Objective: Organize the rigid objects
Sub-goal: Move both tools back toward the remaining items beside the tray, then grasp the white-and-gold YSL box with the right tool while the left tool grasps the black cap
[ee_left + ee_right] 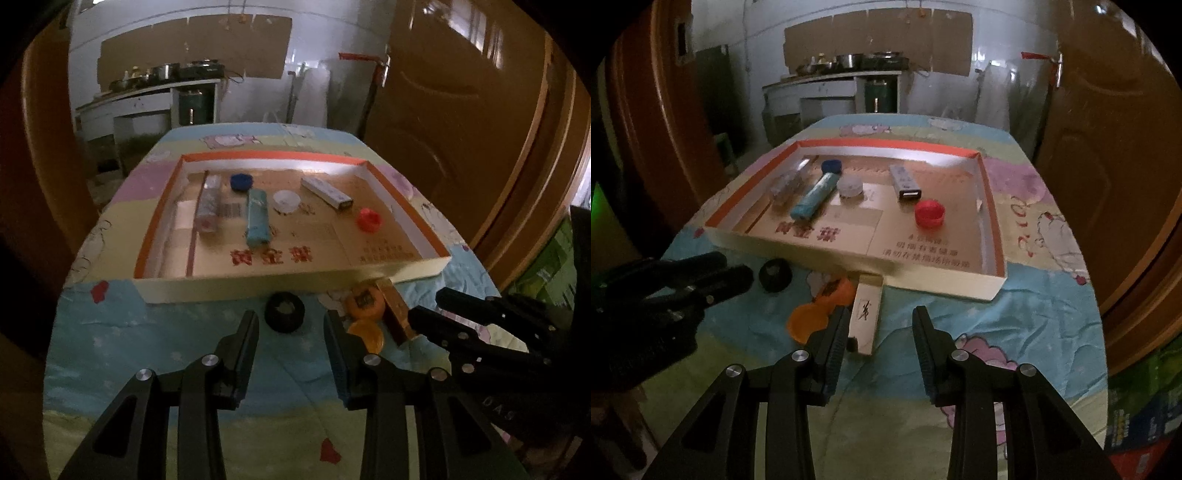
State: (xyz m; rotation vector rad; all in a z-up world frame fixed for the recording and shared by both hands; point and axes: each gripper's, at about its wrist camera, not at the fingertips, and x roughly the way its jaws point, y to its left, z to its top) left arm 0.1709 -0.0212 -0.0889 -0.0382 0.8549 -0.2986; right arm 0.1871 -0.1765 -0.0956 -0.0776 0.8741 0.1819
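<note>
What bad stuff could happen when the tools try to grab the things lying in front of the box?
1. The two orange caps overlap beside the gold box, so the right tool might knock one while pinching.
2. The black cap sits close to the tray wall; the left tool could shove it underneath or bump the tray.

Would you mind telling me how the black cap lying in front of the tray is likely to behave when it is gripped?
The black cap looks rigid, so it should hold shape between pads. It seems small and hollow, so probably light. Its round rim suggests it may roll or skid on the wrinkled tablecloth if nudged off-centre.
</note>
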